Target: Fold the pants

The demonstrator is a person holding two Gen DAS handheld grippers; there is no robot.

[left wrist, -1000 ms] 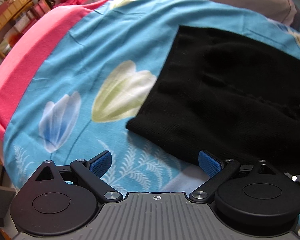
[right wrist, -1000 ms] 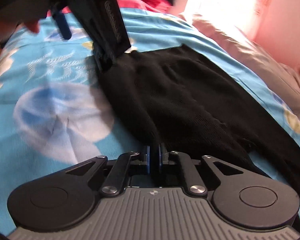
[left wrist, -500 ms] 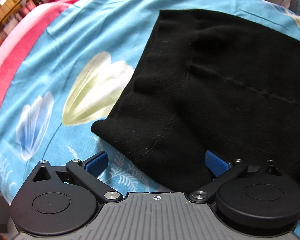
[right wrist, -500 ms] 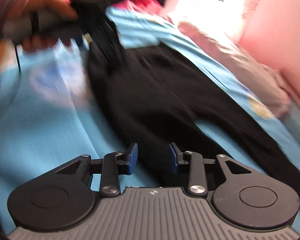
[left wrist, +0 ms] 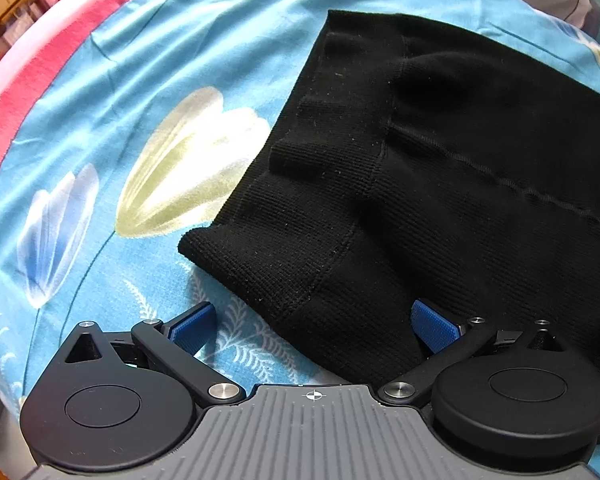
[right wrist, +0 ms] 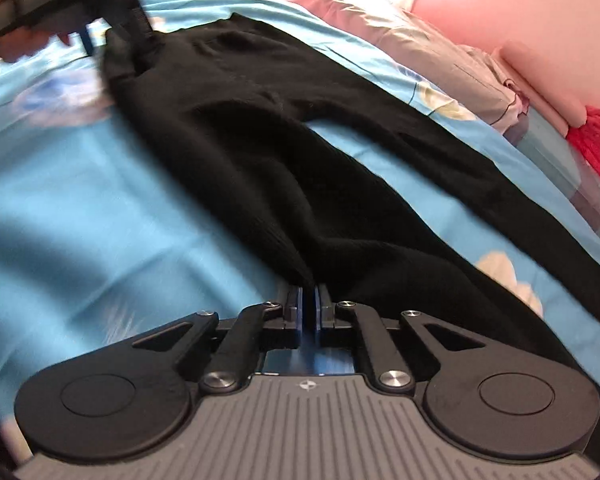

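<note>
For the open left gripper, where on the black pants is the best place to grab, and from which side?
Probably the near waistband corner: a free double-layer edge on the sheet. The left gripper could slide in low from the sheet side, one finger under; the jaws are wide. The right gripper is shut at a leg.

Blue floral sheet [left wrist: 148,80] covers my bed; pink blanket [left wrist: 16,92] at its edge, wooden shelf [left wrist: 8,4] beyond, red cloth [right wrist: 596,140] by pink wall [right wrist: 540,8].

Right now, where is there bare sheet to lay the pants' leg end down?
Bare blue sheet lies left of the black pants, up to the left gripper. To the right, only a strip before the pillows.
</note>
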